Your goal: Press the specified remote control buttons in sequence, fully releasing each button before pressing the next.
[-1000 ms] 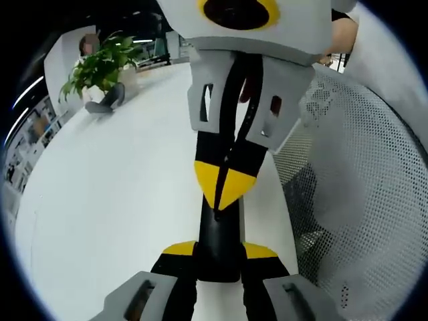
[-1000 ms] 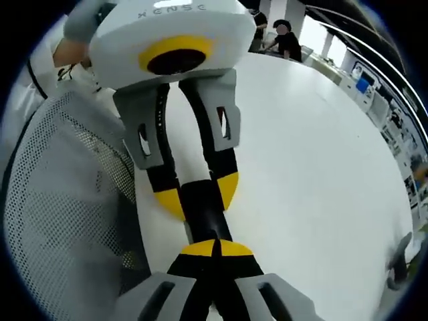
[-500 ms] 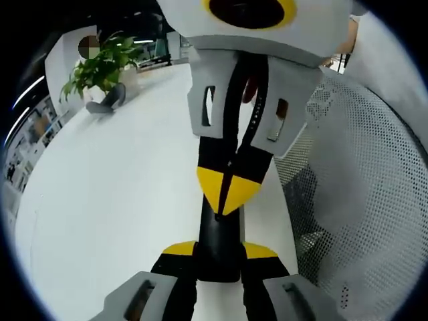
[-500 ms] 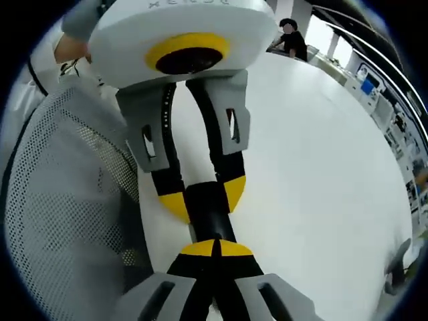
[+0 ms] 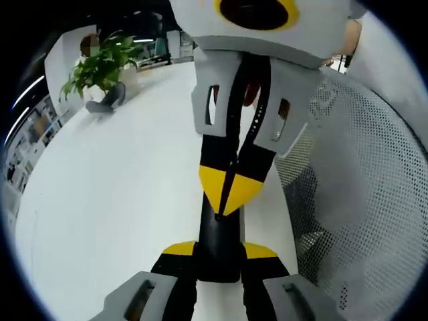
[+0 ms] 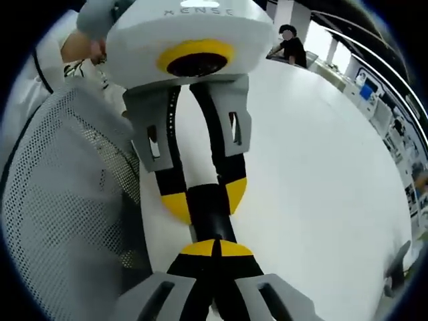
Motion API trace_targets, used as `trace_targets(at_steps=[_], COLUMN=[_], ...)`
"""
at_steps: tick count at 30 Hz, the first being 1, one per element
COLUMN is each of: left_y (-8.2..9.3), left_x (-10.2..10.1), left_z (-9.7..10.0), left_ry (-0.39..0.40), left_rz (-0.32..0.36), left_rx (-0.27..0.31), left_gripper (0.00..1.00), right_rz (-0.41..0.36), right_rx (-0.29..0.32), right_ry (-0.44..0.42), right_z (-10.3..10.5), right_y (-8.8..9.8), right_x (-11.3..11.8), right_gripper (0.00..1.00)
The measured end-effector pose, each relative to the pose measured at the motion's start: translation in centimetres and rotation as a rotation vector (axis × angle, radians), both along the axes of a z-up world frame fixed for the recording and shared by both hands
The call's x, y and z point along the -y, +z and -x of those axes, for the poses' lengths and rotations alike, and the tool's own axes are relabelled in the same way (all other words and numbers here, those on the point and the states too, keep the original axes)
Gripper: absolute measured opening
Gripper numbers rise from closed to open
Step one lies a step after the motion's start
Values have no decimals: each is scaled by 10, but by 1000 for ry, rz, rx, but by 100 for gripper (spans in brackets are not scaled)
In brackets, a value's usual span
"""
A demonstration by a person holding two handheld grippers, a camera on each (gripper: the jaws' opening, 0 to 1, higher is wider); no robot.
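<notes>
Left gripper view shows our left tongs holding the slim black remote control above the white surface while the right tongs, closed, press it, leaving progress unclear.

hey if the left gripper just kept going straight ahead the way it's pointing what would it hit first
Most likely the right gripper. It faces the left gripper head-on, tips close together along the black remote that the left gripper's jaws clamp. Depth is hard to judge, but the tips seem nearly touching, above the white table.

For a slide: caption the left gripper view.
Left gripper holds black remote; right gripper, jaws shut, touches it over white table.
</notes>
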State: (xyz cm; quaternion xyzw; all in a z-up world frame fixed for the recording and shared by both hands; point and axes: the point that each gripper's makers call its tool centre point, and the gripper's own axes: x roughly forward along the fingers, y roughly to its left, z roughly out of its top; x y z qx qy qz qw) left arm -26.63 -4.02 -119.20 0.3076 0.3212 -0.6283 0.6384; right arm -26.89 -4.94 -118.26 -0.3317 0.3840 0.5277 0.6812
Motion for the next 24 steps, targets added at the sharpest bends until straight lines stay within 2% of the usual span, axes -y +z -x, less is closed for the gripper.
trace_targets(at_steps=[4, 11, 16, 20, 23, 24], left_y=[0, 0, -1, -1, -1, -1], left_x=[0, 0, 1, 2, 0, 0], left_z=[0, 0, 0, 0, 0, 0], left_ry=[0, 1, -15, -15, -4, 24], left_rz=[-4, -15, -60, -95, -91, -72], left_rx=[0, 1, 6, 5, 5, -2], left_gripper=[24, 24, 24, 24, 24, 24], right_rz=[-2, 0, -7, -49, -50, -43], right_rx=[4, 35, 27, 37, 50, 48], right_ry=[-19, 12, 9, 7, 60, 73], right_z=[-2, -4, -6, -6, -5, -4], right_y=[0, 0, -1, 0, 0, 0], right_x=[-2, -6, -9, -14, -17, -16], right_gripper=[0, 0, 0, 0, 0, 0])
